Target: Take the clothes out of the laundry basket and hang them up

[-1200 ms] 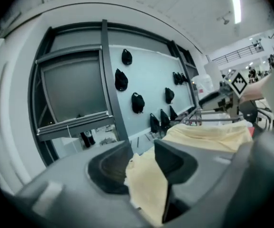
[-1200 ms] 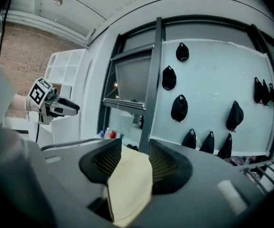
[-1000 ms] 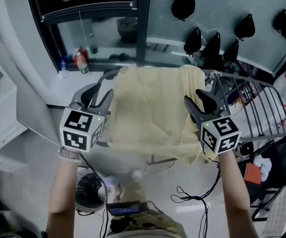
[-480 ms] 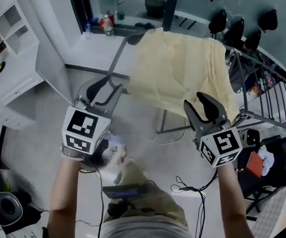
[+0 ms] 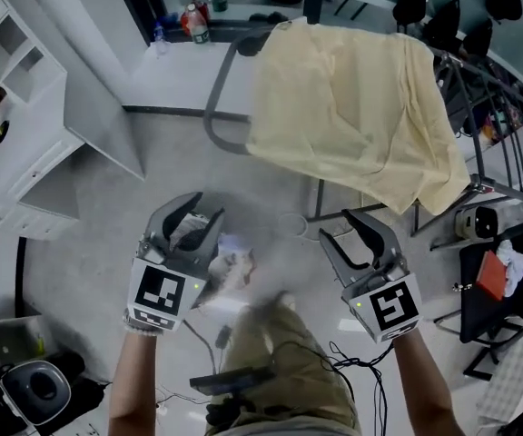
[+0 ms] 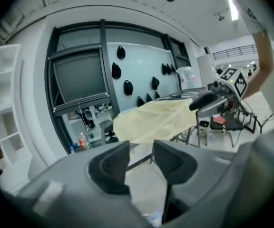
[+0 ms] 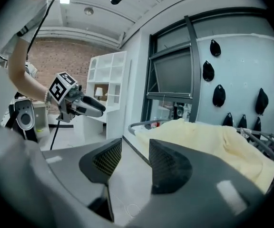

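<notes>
fingers (image 6: 109, 167) of the left gripper (image 5: 187, 225) and right gripper (image 5: 341, 230) stand spread and empty, apart from the yellow cloth (image 5: 352, 107) draped over the rack (image 5: 216, 89).

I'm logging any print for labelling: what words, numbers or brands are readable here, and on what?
None: no text can be read in any view.
Square patterns only, no words: the marker cubes on the left gripper and the right gripper.
Too small and blurred to read: the label of the bottle.
No print visible: the yellow cloth.
</notes>
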Motion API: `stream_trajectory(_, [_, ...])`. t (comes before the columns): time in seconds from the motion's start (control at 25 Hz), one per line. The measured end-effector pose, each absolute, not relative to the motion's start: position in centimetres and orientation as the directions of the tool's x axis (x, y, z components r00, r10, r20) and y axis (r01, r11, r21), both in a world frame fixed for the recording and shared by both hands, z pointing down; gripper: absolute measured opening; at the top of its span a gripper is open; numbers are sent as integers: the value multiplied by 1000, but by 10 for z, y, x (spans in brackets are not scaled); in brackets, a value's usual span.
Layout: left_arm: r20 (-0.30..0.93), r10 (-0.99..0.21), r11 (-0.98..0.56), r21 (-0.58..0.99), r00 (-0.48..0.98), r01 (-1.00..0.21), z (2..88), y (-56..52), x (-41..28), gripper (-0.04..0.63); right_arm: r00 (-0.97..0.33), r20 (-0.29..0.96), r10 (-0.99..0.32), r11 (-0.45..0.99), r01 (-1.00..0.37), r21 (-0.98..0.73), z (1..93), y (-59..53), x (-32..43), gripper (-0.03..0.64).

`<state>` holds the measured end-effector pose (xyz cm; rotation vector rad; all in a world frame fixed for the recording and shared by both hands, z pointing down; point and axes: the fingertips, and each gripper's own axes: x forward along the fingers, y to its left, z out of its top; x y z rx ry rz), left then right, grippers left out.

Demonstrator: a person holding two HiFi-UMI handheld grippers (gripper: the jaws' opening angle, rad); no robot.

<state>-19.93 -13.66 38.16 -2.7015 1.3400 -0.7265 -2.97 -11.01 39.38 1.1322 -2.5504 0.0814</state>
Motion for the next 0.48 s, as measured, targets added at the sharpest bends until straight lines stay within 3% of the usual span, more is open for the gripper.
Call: stream_trajectory(0.48, [642,-522,-783,-99,562,-614,582,-116,-197,155,-546,459,-701,625,-780,26,515,-78,-59,183])
